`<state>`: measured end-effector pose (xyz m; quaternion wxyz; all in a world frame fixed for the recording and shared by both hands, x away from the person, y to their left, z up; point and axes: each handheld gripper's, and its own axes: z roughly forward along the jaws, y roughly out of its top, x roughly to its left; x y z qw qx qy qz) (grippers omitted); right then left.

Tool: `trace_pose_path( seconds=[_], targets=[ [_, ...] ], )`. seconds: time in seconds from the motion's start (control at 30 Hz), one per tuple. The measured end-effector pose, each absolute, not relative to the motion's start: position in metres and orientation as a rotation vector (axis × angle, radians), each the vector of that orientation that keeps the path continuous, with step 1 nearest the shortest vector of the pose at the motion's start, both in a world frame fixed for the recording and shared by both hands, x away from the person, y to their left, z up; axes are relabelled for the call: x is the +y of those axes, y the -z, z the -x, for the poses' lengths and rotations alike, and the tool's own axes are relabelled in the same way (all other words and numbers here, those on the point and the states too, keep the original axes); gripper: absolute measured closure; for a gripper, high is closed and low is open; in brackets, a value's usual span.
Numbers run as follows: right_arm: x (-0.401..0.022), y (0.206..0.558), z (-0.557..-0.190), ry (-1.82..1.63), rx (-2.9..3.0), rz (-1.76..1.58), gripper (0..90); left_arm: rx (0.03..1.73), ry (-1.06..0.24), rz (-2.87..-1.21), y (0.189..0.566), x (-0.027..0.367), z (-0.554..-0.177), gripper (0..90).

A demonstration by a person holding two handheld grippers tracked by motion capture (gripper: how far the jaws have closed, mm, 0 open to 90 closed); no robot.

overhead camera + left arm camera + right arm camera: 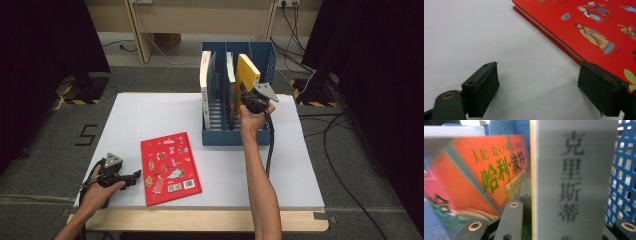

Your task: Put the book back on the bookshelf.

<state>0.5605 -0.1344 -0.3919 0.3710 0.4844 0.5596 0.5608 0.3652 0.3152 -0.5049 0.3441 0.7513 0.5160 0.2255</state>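
**High view.** White rectangular tabletop [150,115] seen from above. Blue slotted plastic book rack [239,135] at about 1 o'clock from table centre, three compartments, upright books inside. Yellow-covered book [247,71] tilted in the right-hand compartment, gripped at its near edge by the right gripper [248,98]; right hand [254,121] directly beneath. Flat red hardcover picture book [170,167] lying cover-up at about 7 o'clock from table centre, long axis running roughly 11 to 5 o'clock. Left gripper [134,176] resting low on the table just beside the red book's left long edge, pointed toward 3 o'clock; left hand [97,187] behind it. Clearly the nearer of the two to the red book.

**Left gripper view.** Two black padded jaws spread wide apart, nothing between them but bare tabletop. Red book lying toward 1 to 2 o'clock, its page edge running diagonally; far jaw apparently at or overlapping the book's near corner, contact not certain. Judged: a small shift toward the book needed before the jaws could straddle its edge.

**Right gripper view.** Pale grey spine with dark printed characters [571,180] held very close to the lens, yellow cover edge at its left; jaws clamped on this book. Orange-covered book with green lettering [486,172] standing at 9 o'clock, blue lattice wall of the rack at 3 o'clock.
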Motion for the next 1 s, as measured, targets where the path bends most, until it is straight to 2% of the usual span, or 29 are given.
trace_pose_path(
  seconds=[0.57, 1.0],
  targets=[
    [-0.135, 0.401, -0.567, -1.426, 1.513, -1.292, 73.0, 1.339, -0.588, -1.951, 0.505, 0.315, -0.365, 15.8],
    [-0.140, 0.400, -0.543, -1.360, 1.642, -1.329, 72.2, 1.339, -0.591, -1.951, 0.505, 0.315, -0.365, 15.9]
  ],
)
